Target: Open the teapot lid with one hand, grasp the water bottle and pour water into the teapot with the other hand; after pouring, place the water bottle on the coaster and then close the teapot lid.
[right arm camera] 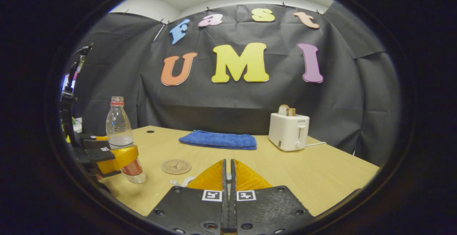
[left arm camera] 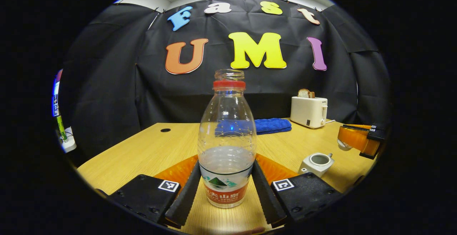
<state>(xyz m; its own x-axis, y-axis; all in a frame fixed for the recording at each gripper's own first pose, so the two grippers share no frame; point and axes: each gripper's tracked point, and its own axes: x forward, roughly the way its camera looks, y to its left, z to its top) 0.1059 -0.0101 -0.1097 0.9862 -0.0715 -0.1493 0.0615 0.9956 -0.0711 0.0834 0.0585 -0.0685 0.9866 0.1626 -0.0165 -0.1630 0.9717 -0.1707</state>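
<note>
An uncapped clear water bottle (left arm camera: pixel 227 131), partly filled, stands on the wooden table (left arm camera: pixel 150 149) between the fingers of my left gripper (left arm camera: pixel 226 188), which press on both its sides. In the right gripper view the bottle (right arm camera: pixel 119 128) stands at the left with the left gripper (right arm camera: pixel 117 160) around its lower part. The white teapot (left arm camera: pixel 317 163) sits open at the right. Just beyond it my right gripper (left arm camera: pixel 351 138) hovers with a small white piece, apparently the lid (left arm camera: pixel 343 145), under its tip. In its own view the right gripper (right arm camera: pixel 227 161) has its fingers closed together. A round coaster (right arm camera: pixel 175 166) lies beside the bottle.
A folded blue towel (right arm camera: pixel 218 139) lies at the back of the table. A white toaster (right arm camera: pixel 288 131) with bread in it stands at the back right, its cord trailing right. A small white part (right arm camera: pixel 181 182) peeks out left of my right fingers.
</note>
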